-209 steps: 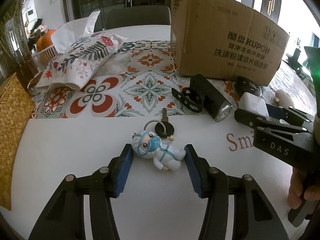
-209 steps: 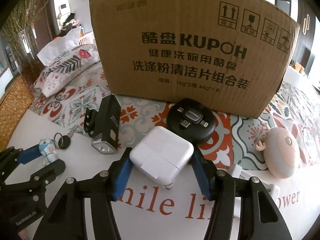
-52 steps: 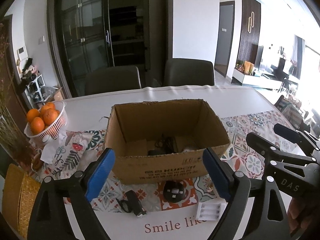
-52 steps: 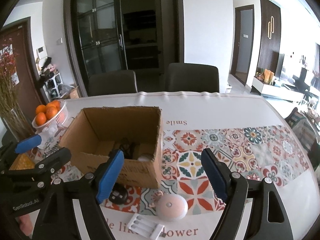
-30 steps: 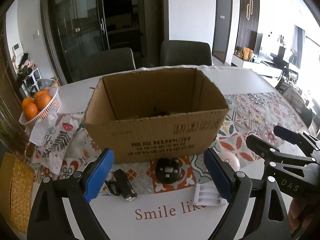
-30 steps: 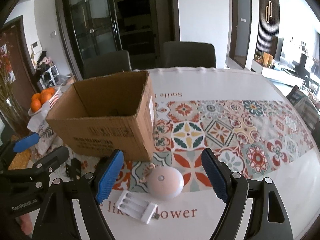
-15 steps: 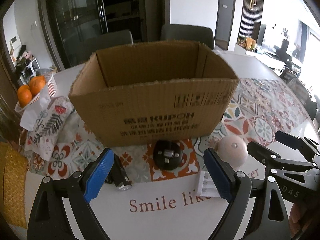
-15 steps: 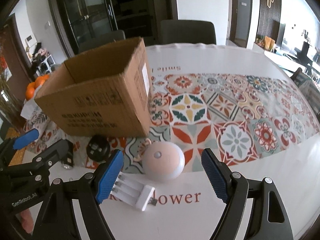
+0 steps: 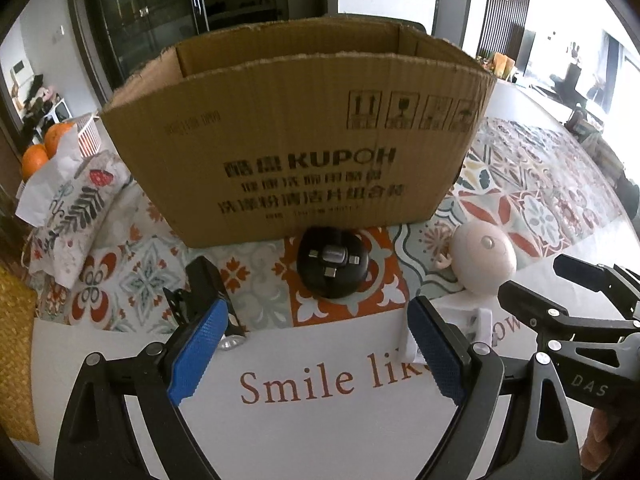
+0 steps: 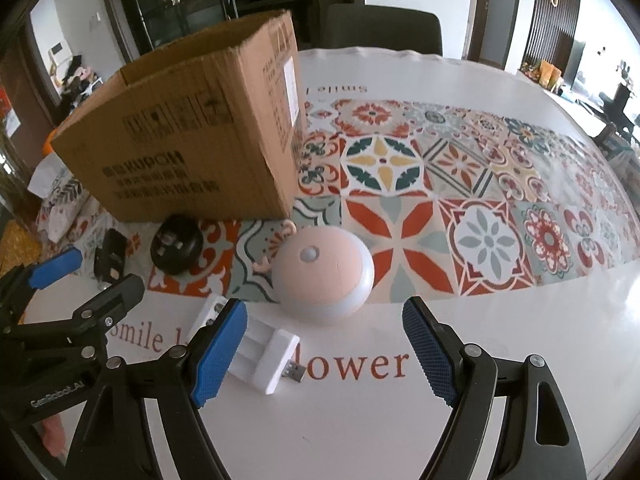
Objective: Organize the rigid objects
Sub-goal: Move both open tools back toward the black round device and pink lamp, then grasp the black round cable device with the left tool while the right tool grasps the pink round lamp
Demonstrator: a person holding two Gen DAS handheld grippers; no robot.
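An approach for the next pick is judged under way. Both the left gripper [image 9: 316,346] and right gripper [image 10: 324,346] are held spread, empty. Nearest the right gripper, at 11 o'clock, lies the white battery charger [image 10: 256,346]; at 12, the pink dome light [image 10: 324,274] — smooth, rounded, needing a centred, wide grasp. Beyond stands the cardboard box [image 10: 188,140].

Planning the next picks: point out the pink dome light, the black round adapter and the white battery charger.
pink dome light [image 10: 324,276], right wrist view, dome top.
black round adapter [image 9: 333,266], left wrist view, upper face.
white battery charger [image 10: 264,354], right wrist view, slotted top.
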